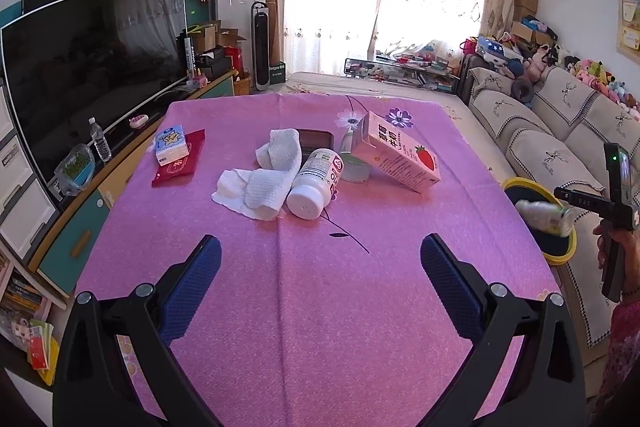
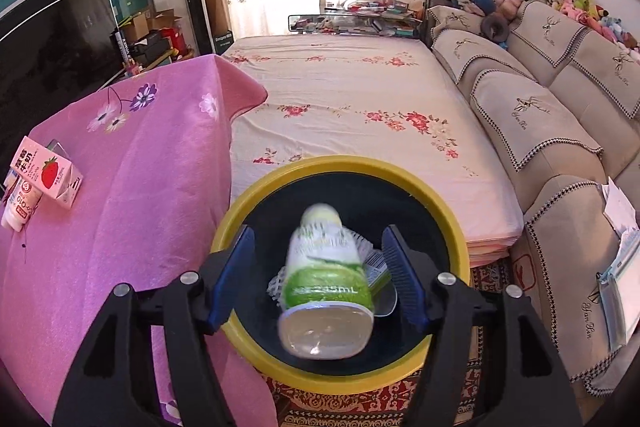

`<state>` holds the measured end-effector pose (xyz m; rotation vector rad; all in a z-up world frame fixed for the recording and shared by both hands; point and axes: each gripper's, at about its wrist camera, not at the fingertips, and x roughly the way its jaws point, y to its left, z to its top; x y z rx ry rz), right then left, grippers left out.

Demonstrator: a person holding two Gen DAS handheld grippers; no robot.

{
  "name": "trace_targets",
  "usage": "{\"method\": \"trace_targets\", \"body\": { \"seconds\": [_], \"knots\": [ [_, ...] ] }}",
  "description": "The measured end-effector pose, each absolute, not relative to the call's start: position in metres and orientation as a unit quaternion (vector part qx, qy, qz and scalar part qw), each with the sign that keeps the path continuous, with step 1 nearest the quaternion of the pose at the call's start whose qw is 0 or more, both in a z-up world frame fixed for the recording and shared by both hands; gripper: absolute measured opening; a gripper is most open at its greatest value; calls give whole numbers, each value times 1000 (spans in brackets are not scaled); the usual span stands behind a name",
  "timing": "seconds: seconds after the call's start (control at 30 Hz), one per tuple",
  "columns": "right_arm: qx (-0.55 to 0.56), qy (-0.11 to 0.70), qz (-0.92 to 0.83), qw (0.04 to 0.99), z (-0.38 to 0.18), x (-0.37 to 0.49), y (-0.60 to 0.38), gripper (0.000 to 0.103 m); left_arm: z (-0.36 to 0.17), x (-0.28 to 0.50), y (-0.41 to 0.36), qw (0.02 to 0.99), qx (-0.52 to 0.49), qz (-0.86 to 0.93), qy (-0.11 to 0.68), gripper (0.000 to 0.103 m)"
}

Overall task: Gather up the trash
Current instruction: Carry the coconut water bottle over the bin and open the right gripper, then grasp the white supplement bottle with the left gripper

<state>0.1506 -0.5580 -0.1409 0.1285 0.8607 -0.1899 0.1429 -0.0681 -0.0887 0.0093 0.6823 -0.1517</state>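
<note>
Over the yellow-rimmed bin beside the pink-clothed table: right gripper spread apart, pads clear of a blurred green-labelled plastic bottle caught between them above the bin's dark mouth. Inside the bin, wrappers, partly hidden. On the table: strawberry milk carton, white pill bottle on its side, crumpled paper towel, all close together. Near the table's front edge: left gripper, wide apart, empty.
</note>
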Motion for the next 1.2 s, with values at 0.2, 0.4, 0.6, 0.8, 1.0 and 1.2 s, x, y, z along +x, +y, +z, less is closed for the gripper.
{"method": "trace_targets", "body": {
  "seconds": [0.2,0.4,0.6,0.8,1.0,1.2],
  "knots": [
    [50,397,-61,914,-125,141,-530,65,-95,158,-88,934,31,-101,343,98],
    [48,393,-40,917,-121,140,-516,65,-102,185,-102,930,37,-112,348,98],
    [49,401,-31,914,-126,144,-513,65,-124,229,-97,915,47,-140,377,82],
    [53,412,-28,909,-137,150,-512,65,-139,260,-94,907,56,-164,384,79],
    [54,420,-24,906,-145,156,-510,65,-142,287,-94,901,57,-188,387,79],
    [55,427,-21,902,-150,162,-510,65,-150,312,-98,899,75,-183,390,79]
  ]
}}
